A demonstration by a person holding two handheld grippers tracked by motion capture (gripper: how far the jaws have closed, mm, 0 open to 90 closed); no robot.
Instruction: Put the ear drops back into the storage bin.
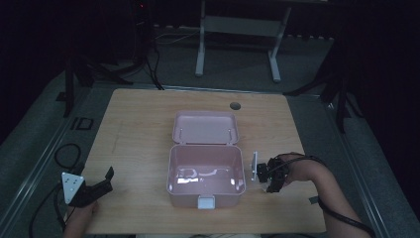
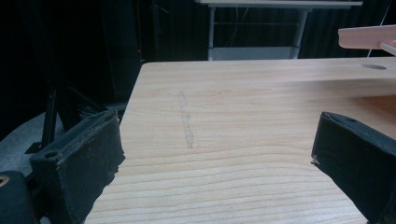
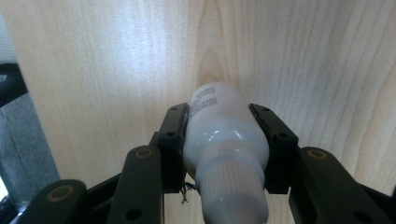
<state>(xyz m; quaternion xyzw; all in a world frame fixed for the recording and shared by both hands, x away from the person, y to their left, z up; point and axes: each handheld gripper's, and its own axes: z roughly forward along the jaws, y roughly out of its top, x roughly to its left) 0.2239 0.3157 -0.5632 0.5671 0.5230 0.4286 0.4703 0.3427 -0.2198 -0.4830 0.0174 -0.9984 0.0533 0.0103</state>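
Pale wood table [image 1: 148,124] under dim light, dark surroundings. Pink plastic box [image 1: 206,177] sits at table centre, lid [image 1: 205,128] swung fully open toward 12 o'clock and lying back from the hinge. Small light latch [image 1: 206,202] on the box's 6 o'clock wall. Interior looks bare apart from glare on the bottom.

Right gripper [image 1: 270,174] is at 3 o'clock of the box, just beside its wall but apart from it, with the person's hand [image 1: 297,168] behind it. In the right gripper view, both jaws are pressed against the sides of a white bottle [image 3: 226,140]; ribbed cap [image 3: 232,191] points back toward the camera, bottle base points away, over bare wood. Printed text on the bottle too small to read. In the high view a pale upright shape [image 1: 254,166] sits between gripper and box; cannot tell what it is.

Left gripper [image 1: 96,188] is at 8 o'clock of the box, well apart, near the table's near-left corner. Jaws spread wide, nothing between them; left gripper view shows bare wood with a faint smear [image 2: 187,126] between the jaws and the pink lid's edge [image 2: 366,37] at upper right.
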